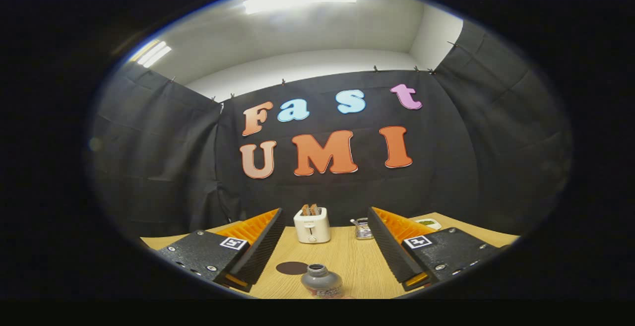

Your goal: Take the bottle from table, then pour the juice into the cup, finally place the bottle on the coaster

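**Gripper hanging wide open over the bottle**

So the gripper (321,246) is sitting with its fingers spread wide, gripping nothing, and the whole middle of the worktop (347,261) is showing as bare wood between them. Nearest of all, the bottle (322,282) is standing upright between the fingers, down low, well apart from either one, so there's loads of free room on both sides. Its cap is off and the neck is showing open. There's a label band around its lower part, but it's cut off and too blurry to read.

Just beside the bottle, to its left and a touch further out, a dark round coaster (291,267) is lying flat on the wood, close to the left finger's inner edge but not touching it.

Further on, past a clear stretch of worktop, a white toaster (311,225) is standing near the far edge with toast poking out of the slots. To its right a small shiny container (363,228) is sitting, can't tell what exactly. Beyond the right finger a pale flat dish (428,223) is peeking out by the worktop's far edge.
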